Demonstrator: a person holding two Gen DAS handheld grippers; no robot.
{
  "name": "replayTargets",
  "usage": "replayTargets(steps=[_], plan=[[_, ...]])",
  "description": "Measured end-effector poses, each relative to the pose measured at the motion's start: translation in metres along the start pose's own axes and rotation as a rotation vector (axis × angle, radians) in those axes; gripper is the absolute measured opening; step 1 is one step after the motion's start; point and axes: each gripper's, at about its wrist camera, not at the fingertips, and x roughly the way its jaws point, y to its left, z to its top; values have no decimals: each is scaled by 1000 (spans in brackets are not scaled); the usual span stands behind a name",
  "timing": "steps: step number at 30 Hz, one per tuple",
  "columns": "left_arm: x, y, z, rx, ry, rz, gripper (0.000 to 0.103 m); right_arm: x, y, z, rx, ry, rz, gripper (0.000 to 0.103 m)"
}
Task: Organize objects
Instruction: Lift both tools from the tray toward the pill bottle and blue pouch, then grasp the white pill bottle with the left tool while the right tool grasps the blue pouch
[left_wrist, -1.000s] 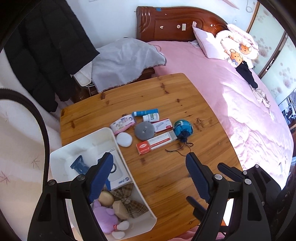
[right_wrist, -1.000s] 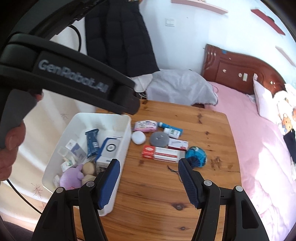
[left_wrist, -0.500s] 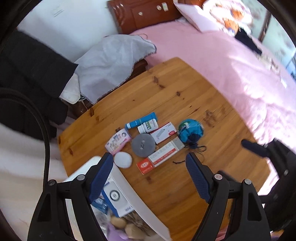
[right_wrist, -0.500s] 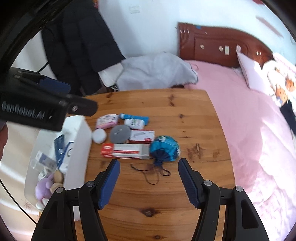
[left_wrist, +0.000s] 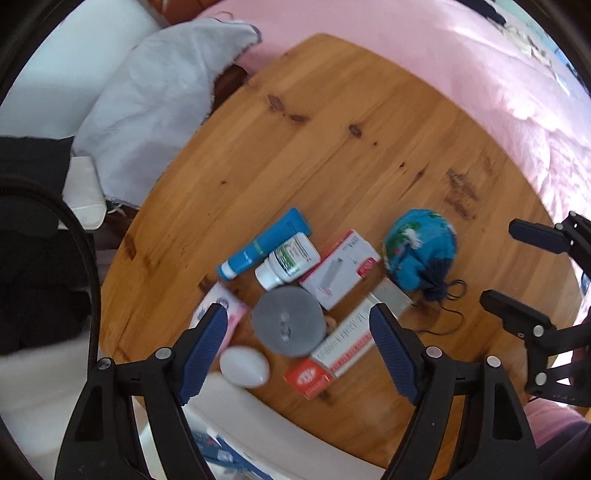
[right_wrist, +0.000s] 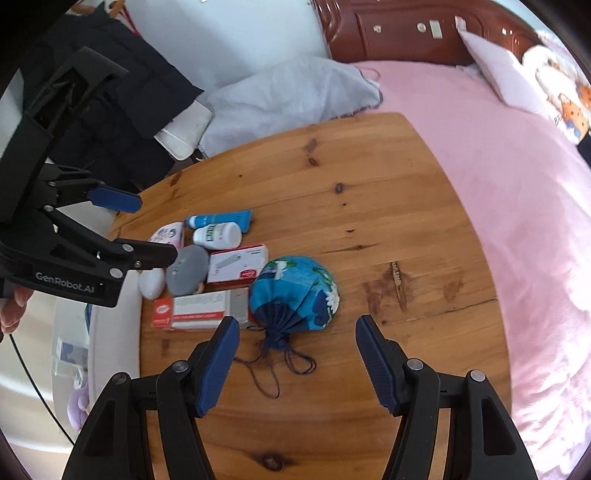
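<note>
Small items lie grouped on the wooden table (left_wrist: 332, 122): a blue tube (left_wrist: 262, 243), a white pill bottle (left_wrist: 290, 260), a white-red box (left_wrist: 340, 273), a grey disc (left_wrist: 286, 325), a long red-white box (left_wrist: 343, 347), a white oval (left_wrist: 244, 366), a pink tissue pack (left_wrist: 236, 312) and a blue drawstring pouch (left_wrist: 419, 247). My left gripper (left_wrist: 297, 332) is open above the grey disc. My right gripper (right_wrist: 295, 345) is open, just in front of the pouch (right_wrist: 295, 291) and over its cord. Both are empty.
A white bin (left_wrist: 295, 446) with several items stands at the table's near left edge, also seen in the right wrist view (right_wrist: 110, 354). A pink bed (right_wrist: 517, 184) lies right of the table. A grey cloth (right_wrist: 288, 96) and dark coat (right_wrist: 122, 92) hang behind.
Both grippers have moved forward and down toward the items. The left one left the bin and is now over the grey disc; the right one closed in on the pouch. Both stayed open.
</note>
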Motion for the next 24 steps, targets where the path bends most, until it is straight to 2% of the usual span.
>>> replayTargets(steps=[3, 9, 16, 24], plan=[[18, -1, 12, 53, 29, 1, 76, 15, -4, 5, 3, 20, 13, 67], [44, -4, 23, 146, 77, 61, 65, 38, -7, 12, 8, 49, 33, 67], [65, -4, 27, 174, 137, 41, 41, 54, -6, 15, 1, 71, 30, 67], [75, -1, 35, 171, 136, 8, 39, 67, -9, 16, 14, 91, 26, 67]])
